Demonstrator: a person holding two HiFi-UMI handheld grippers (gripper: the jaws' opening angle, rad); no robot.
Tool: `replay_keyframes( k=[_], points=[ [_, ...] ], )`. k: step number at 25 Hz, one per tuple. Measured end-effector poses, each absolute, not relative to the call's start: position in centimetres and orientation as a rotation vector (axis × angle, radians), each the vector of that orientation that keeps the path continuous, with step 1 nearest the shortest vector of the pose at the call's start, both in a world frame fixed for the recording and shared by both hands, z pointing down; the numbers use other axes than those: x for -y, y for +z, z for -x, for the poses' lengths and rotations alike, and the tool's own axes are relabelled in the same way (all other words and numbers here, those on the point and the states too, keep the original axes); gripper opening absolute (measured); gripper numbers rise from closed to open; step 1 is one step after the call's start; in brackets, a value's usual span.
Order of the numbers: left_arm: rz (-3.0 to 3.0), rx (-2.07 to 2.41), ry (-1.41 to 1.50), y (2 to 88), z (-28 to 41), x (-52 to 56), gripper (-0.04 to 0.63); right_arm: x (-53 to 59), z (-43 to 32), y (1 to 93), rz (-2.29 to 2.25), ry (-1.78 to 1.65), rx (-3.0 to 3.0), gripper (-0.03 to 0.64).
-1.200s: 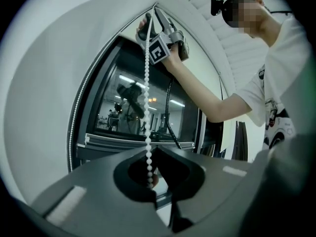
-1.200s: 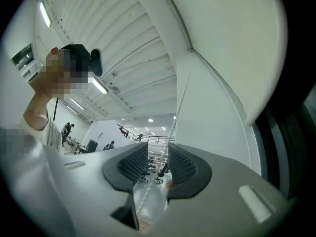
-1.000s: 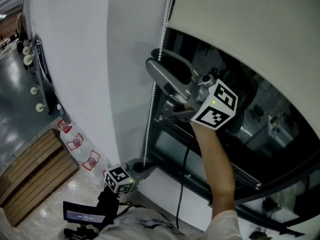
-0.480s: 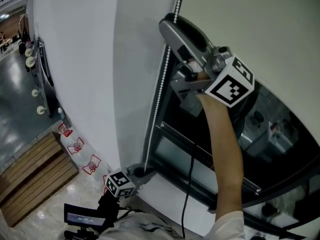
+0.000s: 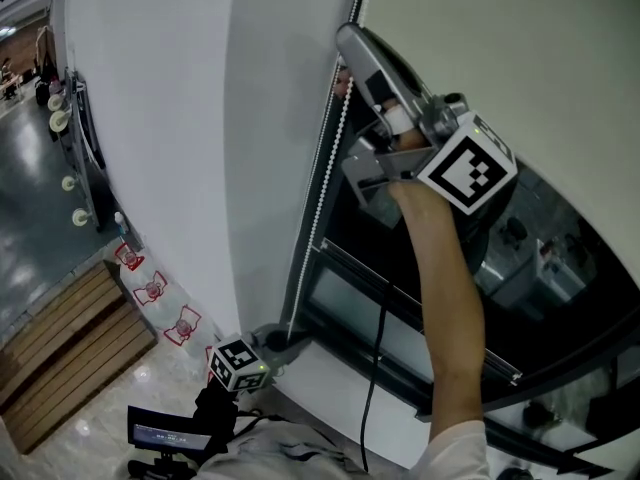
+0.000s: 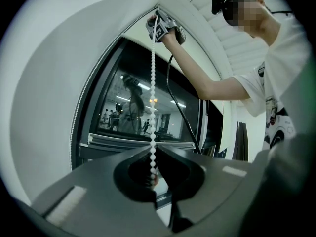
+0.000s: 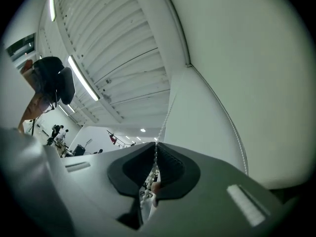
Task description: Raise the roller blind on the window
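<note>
The white bead chain [image 5: 322, 200] hangs down the left side of the window [image 5: 450, 268], beside the pale roller blind [image 5: 500, 48]. High up, my right gripper [image 5: 345, 63] has just been closing and is shut on the chain, with the beads [image 7: 165, 116] running out between its pads. Low down by the sill, my left gripper [image 5: 283, 343] points level and is shut on the same chain [image 6: 152, 98], which stretches taut up to the right gripper [image 6: 163, 28]. The blind's lower edge crosses the glass well above the sill.
A white wall [image 5: 150, 118] stands left of the frame. A black cable [image 5: 375, 368] hangs from the right gripper along the arm. Below left are a wooden slatted platform [image 5: 70, 348] and red-marked bottles [image 5: 150, 288] on the floor. A dark screen [image 5: 165, 433] sits at the bottom.
The right gripper climbed the chain toward the blind's top, then its open jaws closed on the beads. The left gripper stayed put, still gripping the chain.
</note>
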State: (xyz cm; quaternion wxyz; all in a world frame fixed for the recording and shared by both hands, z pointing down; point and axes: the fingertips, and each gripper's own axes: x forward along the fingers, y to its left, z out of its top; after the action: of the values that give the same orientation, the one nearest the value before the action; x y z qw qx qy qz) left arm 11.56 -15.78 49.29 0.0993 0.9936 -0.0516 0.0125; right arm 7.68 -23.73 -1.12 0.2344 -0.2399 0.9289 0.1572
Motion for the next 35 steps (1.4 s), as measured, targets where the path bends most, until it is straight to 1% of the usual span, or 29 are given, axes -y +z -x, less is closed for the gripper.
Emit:
replay_keyframes(
  k=[4, 9, 15, 21, 30, 35],
  points=[
    [-2.938, 0.145, 0.041, 49.2, -11.6, 15.6, -0.002, 23.3, -7.9, -0.2, 0.685, 0.414, -2.539, 0.011],
    [-2.951, 0.133, 0.038, 48.6, -12.1, 15.8, -0.002, 23.0, -7.6, 3.3, 0.711, 0.396, -2.575, 0.011],
    [-2.953, 0.126, 0.041, 48.7, -12.2, 15.7, -0.002, 23.5, -7.7, 11.2, 0.781, 0.326, -2.645, 0.011],
    [-2.949, 0.118, 0.048, 48.9, -12.0, 15.3, -0.002, 23.5, -7.8, 20.9, 0.841, 0.138, -2.706, 0.011],
    [-2.953, 0.103, 0.046, 48.3, -12.3, 15.2, -0.002, 22.5, -7.6, 27.9, 0.896, 0.056, -2.780, 0.011],
    [-2.951, 0.114, 0.038, 48.3, -12.2, 15.6, -0.002, 22.4, -7.0, 33.7, 0.923, -0.046, -2.846, 0.011]
  ],
)
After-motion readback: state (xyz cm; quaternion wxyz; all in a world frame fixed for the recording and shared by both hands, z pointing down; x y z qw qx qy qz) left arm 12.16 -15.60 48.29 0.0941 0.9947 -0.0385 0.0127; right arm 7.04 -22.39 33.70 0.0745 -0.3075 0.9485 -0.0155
